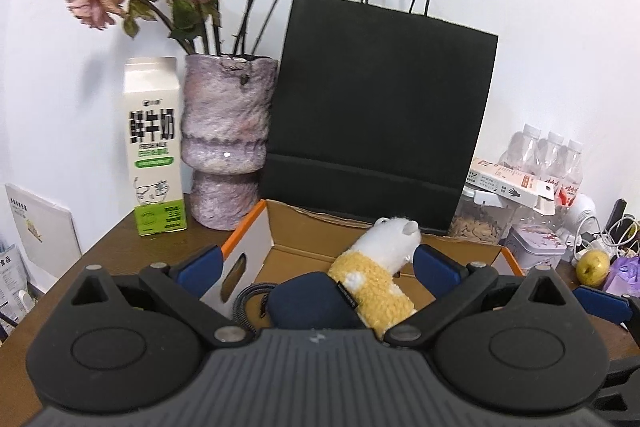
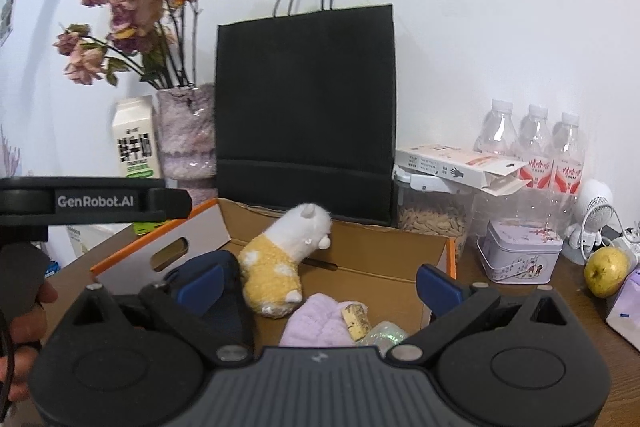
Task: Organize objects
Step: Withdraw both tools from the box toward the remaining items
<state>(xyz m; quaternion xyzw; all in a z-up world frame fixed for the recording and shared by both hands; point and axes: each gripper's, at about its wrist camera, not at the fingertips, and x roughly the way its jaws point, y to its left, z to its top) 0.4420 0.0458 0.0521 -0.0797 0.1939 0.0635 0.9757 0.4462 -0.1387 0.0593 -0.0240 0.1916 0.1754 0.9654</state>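
Observation:
An open cardboard box with orange edges sits on the brown table. In it lie a white and yellow plush toy, a dark blue pouch, a lilac cloth and a cork. My left gripper is open above the box, its jaws either side of the plush and pouch, not touching. My right gripper is open over the box, holding nothing.
A black paper bag stands behind the box. A vase of dried roses and a milk carton stand at left. Water bottles, a seed jar, a tin and an apple stand at right.

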